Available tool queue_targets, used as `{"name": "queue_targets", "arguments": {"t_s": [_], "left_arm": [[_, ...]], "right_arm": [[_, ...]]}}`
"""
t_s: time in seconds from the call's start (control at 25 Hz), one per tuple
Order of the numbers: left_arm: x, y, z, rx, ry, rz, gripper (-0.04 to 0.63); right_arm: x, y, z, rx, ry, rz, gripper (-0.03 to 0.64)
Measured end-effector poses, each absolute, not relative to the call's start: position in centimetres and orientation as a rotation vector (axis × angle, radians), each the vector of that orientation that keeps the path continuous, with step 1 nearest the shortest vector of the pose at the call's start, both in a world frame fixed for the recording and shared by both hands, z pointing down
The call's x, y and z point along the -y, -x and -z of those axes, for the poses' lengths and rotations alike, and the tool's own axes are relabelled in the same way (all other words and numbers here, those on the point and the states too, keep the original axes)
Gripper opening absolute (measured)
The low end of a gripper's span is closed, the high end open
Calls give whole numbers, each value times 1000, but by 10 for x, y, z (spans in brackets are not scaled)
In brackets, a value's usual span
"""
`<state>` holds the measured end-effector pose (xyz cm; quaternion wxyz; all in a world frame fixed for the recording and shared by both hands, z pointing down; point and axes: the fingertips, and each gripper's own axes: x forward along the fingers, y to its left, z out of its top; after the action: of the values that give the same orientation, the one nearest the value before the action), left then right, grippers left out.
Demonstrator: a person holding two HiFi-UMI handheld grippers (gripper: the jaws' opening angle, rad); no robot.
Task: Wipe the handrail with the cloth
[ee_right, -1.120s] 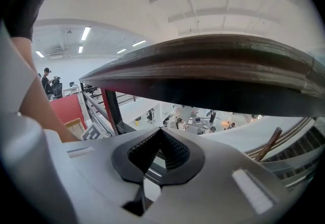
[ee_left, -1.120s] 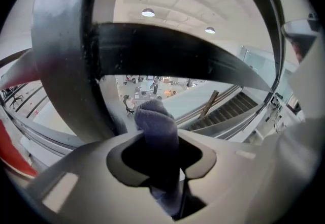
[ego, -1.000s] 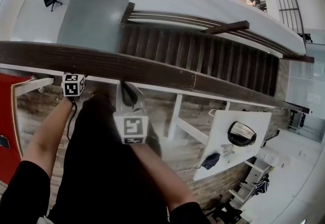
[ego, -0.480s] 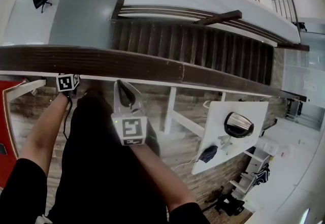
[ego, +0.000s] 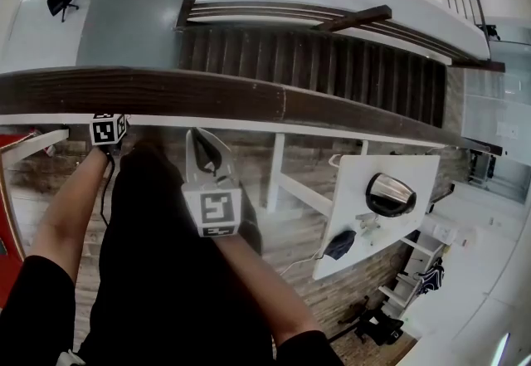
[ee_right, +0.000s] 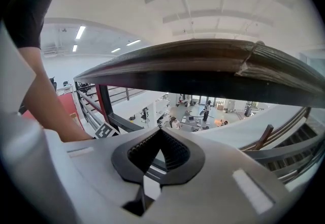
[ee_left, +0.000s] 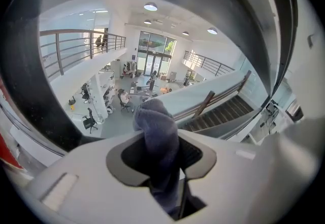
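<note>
The left tool (ee_left: 161, 149) has edged up toward the dark wooden handrail (ego: 249, 99), clamping a grey-blue cloth (ee_left: 155, 116); right tool (ee_right: 160, 141) closed, empty.

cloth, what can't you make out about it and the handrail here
Head view: the handrail covers the cloth and the jaws of the left gripper, so contact between cloth and rail cannot be told.
Left gripper view: the cloth's lower end is hidden between the jaws.
</note>
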<state>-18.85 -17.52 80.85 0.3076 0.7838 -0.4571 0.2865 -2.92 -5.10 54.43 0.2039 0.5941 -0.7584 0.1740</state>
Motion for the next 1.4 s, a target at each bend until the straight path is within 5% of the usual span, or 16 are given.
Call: {"name": "queue_targets", "arguments": {"t_s": [1.4], "left_arm": [[153,90,-815,1182,-2058,-753,114]], "right_arm": [[0,-51,-558,2054,-1695,-605,2]]}}
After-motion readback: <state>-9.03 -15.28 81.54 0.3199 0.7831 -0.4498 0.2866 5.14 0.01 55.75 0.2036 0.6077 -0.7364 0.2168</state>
